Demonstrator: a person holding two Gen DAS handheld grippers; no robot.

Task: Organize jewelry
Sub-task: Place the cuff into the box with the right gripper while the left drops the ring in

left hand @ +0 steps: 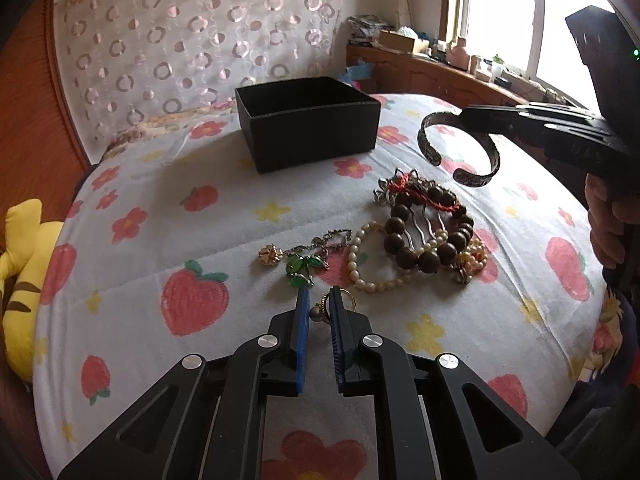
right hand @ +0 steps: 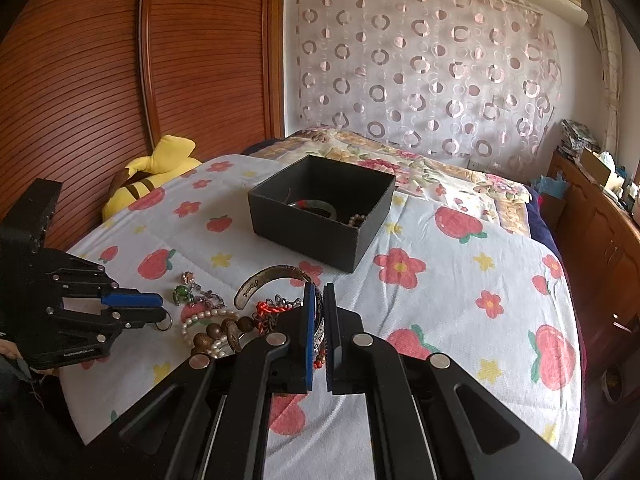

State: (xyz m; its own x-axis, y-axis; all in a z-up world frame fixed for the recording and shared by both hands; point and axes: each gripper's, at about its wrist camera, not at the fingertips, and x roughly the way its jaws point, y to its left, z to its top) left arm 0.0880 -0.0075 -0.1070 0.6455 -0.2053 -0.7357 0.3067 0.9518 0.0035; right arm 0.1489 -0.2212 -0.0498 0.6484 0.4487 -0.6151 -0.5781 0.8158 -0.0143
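A black open box (left hand: 308,120) (right hand: 320,210) sits on the strawberry-print bedspread and holds a bangle and beads (right hand: 320,208). A pile of jewelry lies in front of it: a brown wooden bead bracelet (left hand: 430,232), a pearl strand (left hand: 372,268), a green leaf brooch (left hand: 302,268), a gold ball (left hand: 270,256). My right gripper (right hand: 319,292) (left hand: 466,114) is shut on a dark metal cuff bangle (left hand: 460,148) (right hand: 272,280), lifted above the pile. My left gripper (left hand: 320,296) (right hand: 158,308) is low on the bed, jaws narrowly apart around a gold ring with a bead (left hand: 324,310).
A yellow plush toy (left hand: 24,280) (right hand: 148,176) lies at the bed's left edge by a wooden wardrobe (right hand: 120,60). A wooden cabinet with clutter (left hand: 440,64) stands under the window to the right. A patterned curtain (right hand: 420,60) hangs behind the bed.
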